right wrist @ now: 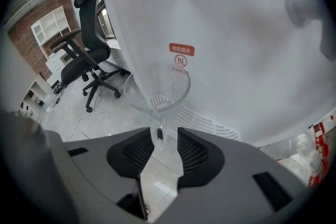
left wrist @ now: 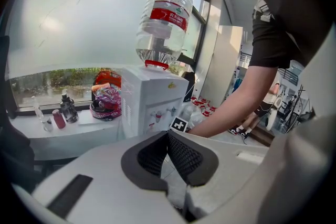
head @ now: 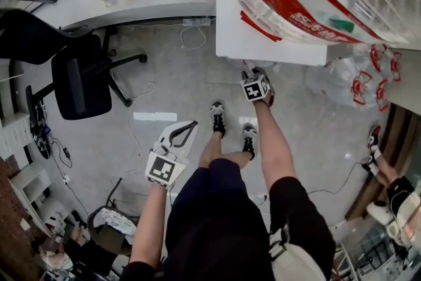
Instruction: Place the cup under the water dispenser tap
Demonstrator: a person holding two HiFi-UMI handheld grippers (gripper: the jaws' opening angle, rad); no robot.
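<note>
two jaws of right gripper [right wrist: 164, 135] flank cup [right wrist: 157, 93] handle, gaps both sides.

Person working these tongs is wearing a black short-sleeved top [left wrist: 278, 13], with the sleeves ending well back from both grippers. They're also wearing dark navy shorts [head: 210, 204] and black-and-white sneakers [head: 218, 118]. The left gripper [left wrist: 168, 135] is rocking a smooth pale grey-white shell, and the left cube [head: 164, 169] sitting just behind its jaws is showing black-and-white square markers. The right gripper [right wrist: 167, 136] is sporting the same shell, with the right cube [head: 255, 89] behind it. Both are showing dark mesh-textured pads [right wrist: 195, 153] at the jaw tips.
</note>
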